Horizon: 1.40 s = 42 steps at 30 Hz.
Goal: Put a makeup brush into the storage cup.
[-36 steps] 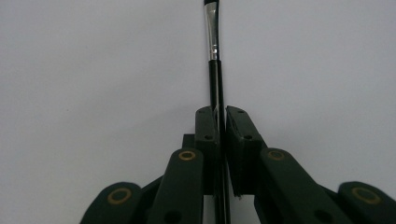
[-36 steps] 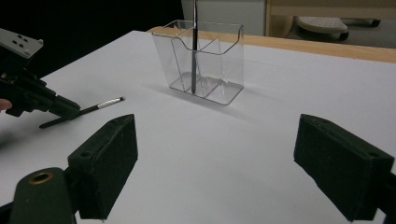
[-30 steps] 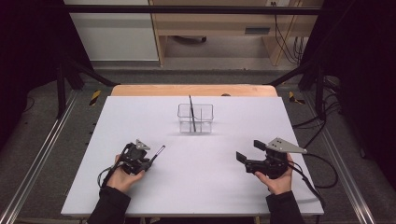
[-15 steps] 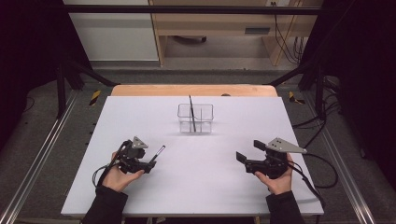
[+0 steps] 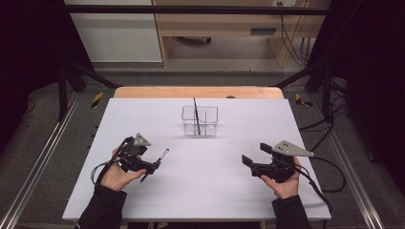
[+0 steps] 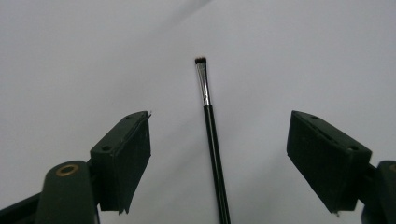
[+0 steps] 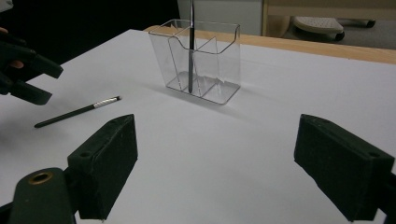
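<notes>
A thin black makeup brush [image 5: 158, 159] with a silver ferrule lies flat on the white table [image 5: 210, 191], left of centre. My left gripper [image 5: 151, 167] hovers just above it. Its jaws have just been opening and now stand wide apart; the brush [image 6: 211, 135] lies on the table between and below them, untouched by the pads. My right gripper [image 5: 255, 155] rests open near the front right with nothing in it. In the right gripper view, the brush [image 7: 77, 112] lies at the left under the left gripper [image 7: 28, 70].
A clear divided organizer [image 5: 199, 120] stands at the back centre of the table with one dark brush [image 5: 196, 117] upright in it; it also appears straight ahead of my right gripper [image 7: 215, 135]. A wooden strip [image 5: 196, 92] borders the far edge.
My left gripper has opened and lifted slightly, letting go of the brush, which now lies on the table. The right gripper has stayed put.
</notes>
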Tool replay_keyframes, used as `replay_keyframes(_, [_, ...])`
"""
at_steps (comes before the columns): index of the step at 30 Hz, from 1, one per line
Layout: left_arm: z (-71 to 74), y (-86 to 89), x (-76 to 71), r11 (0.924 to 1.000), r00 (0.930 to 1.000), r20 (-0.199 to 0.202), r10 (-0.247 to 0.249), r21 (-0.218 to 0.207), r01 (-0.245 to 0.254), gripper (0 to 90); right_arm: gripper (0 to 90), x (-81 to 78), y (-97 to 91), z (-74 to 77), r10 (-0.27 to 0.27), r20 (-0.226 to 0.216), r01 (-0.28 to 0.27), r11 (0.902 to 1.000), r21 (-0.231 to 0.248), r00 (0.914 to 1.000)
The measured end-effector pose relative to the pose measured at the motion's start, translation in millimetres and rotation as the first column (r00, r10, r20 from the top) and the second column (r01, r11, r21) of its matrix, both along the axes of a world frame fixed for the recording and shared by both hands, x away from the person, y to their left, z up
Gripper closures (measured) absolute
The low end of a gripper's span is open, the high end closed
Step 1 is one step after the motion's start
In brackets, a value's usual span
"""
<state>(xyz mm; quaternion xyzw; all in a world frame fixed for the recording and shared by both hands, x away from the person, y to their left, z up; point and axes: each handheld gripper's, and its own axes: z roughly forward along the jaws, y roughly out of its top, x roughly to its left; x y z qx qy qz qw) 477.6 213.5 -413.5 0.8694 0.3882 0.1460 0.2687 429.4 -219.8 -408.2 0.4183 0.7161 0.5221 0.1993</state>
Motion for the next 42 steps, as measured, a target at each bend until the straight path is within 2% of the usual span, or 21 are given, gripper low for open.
replay_keyframes(9, [-10.7,-13.4,14.2,0.9955,0.9974,-0.066,-0.027,0.089,0.033,21.7,13.9,0.0,0.2,-0.3,0.001,-0.005,-0.001,1.0,-0.005,1.0])
replay_keyframes(16, [-19.6,-19.0,24.1,0.9901,0.9933,-0.11,-0.036,0.131,0.05,28.3,13.9,0.0,-0.5,0.5,0.001,-0.001,-0.001,1.0,0.001,1.0])
replay_keyframes(25, [-29.0,-21.3,33.6,0.9866,0.9847,-0.172,-0.025,0.154,0.052,44.9,14.1,0.5,0.9,-0.8,0.006,-0.008,-0.006,1.0,-0.002,0.9999])
replay_keyframes(31, [-32.0,-21.4,35.9,0.9874,0.9764,-0.215,-0.023,0.148,0.056,56.9,14.1,0.5,0.8,-0.8,0.006,-0.009,-0.006,1.0,-0.001,0.9999])
replay_keyframes(42, [-33.2,-25.3,36.9,0.9846,0.9709,-0.239,-0.014,0.166,0.055,68.5,14.1,0.9,1.5,-1.6,0.009,-0.012,-0.009,1.0,-0.001,0.9999])
